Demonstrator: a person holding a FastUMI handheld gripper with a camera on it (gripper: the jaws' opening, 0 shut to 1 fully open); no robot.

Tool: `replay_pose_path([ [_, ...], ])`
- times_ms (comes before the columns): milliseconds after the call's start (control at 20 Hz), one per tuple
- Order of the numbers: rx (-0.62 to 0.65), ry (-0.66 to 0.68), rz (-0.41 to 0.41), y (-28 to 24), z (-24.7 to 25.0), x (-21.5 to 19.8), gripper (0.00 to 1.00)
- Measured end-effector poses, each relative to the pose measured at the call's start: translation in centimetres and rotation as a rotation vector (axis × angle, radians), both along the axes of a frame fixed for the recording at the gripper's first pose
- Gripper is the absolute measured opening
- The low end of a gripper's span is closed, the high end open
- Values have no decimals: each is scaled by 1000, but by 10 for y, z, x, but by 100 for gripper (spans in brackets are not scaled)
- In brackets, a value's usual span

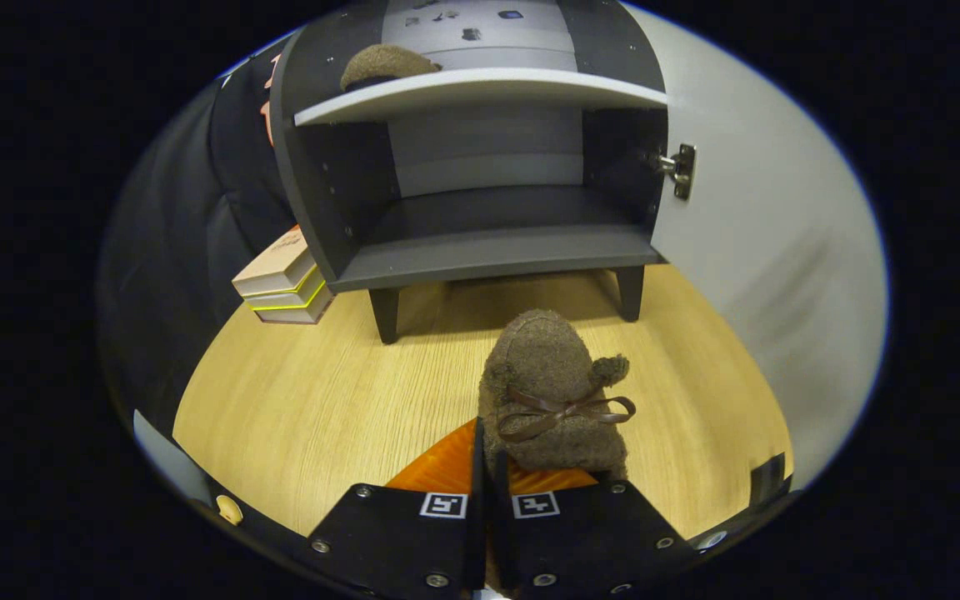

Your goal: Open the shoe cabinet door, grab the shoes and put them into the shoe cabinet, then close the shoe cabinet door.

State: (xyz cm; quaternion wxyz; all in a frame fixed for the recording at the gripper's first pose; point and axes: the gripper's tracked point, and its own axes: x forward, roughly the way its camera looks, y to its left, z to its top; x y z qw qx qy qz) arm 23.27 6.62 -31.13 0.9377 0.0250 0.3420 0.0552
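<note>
A brown felt shoe point(548, 392) with a dark ribbon bow hangs just ahead of my gripper point(488, 467), whose orange fingers point(442, 467) are shut on the shoe's heel edge. It is lifted above the wooden floor point(313, 400). Beyond it stands the dark grey shoe cabinet point(480, 242), its white door point(763, 250) swung open to the right. The lower compartment is empty. A second brown shoe point(384, 65) rests on the white upper shelf point(480, 87).
A stack of books point(282, 279) lies on the floor left of the cabinet, against the black cloth wall. The cabinet stands on short dark legs point(383, 313). A metal hinge point(680, 169) sits on the door's inner edge.
</note>
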Motion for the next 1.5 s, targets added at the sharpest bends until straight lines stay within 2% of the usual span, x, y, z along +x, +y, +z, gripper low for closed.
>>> replay_pose_path([
  [450,12,-149,1,-10,130,22,5],
  [800,9,-231,17,-14,196,66,5],
  [1200,-11,-313,45,-19,267,167,5],
  [1350,29,-306,52,-16,277,212,5],
  [1500,10,-300,51,-18,277,260,5],
])
